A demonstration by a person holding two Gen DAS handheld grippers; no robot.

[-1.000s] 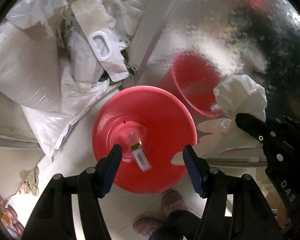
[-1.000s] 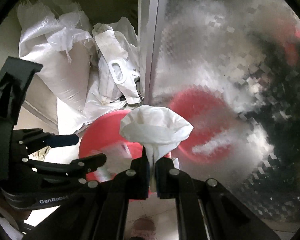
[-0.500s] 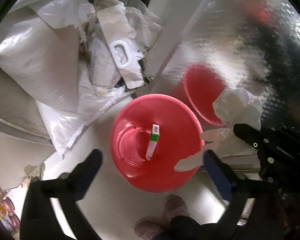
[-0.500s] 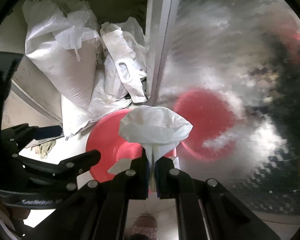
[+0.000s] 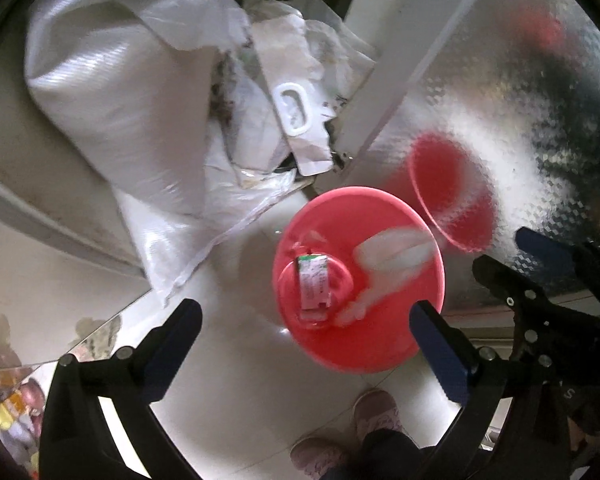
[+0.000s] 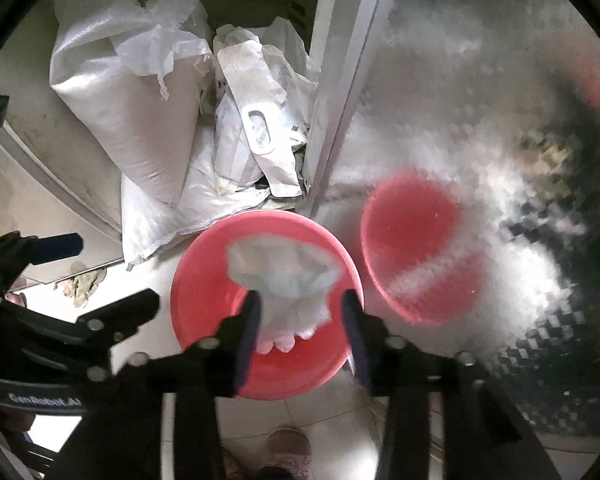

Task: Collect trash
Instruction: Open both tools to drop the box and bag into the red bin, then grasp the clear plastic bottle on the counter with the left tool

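Note:
A red plastic bin [image 5: 380,320] stands on the pale tiled floor; it also shows in the right wrist view [image 6: 204,292]. A small white packet with a green end [image 5: 313,285] lies at its bottom. A crumpled white tissue [image 6: 284,276] falls, blurred, over the bin between the spread fingers of my right gripper [image 6: 300,312], which is open above the bin. The tissue shows as a white blur in the left wrist view [image 5: 392,252]. My left gripper [image 5: 304,332] is open and empty above the bin's near side.
White woven sacks and plastic bags [image 5: 148,92] are piled behind the bin against a wall. A patterned reflective metal panel [image 5: 520,100] stands to the right and mirrors the bin. The person's pink shoes [image 5: 372,420] stand on the floor below.
My right gripper has opened and let go of the tissue, which drops toward the bin. My left gripper let the packet fall into the bin, opened wide and pulled back.

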